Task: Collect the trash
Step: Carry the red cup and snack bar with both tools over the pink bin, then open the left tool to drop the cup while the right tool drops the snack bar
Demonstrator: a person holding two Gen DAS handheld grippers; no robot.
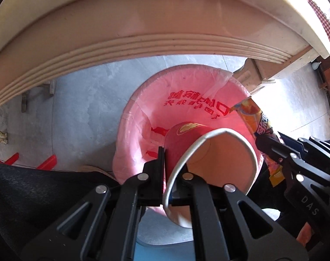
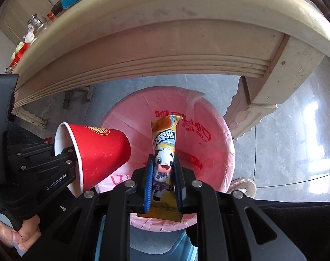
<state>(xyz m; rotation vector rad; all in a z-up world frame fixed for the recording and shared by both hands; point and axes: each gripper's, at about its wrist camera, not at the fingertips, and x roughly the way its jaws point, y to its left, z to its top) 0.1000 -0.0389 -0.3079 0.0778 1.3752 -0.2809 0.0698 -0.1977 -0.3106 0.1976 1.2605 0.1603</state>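
Holding both items above the bin, left gripper pinching the cup wall, right gripper clamping the wrapper, risks the cup, near the bin's left rim, falling outside.

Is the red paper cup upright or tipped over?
Tipped. The red paper cup lies nearly sideways in the left gripper, pinched at its rim, base toward the pink-lined bin.

Grey tile floor w/ pink-lined bin standing on it, beside cream table leg.
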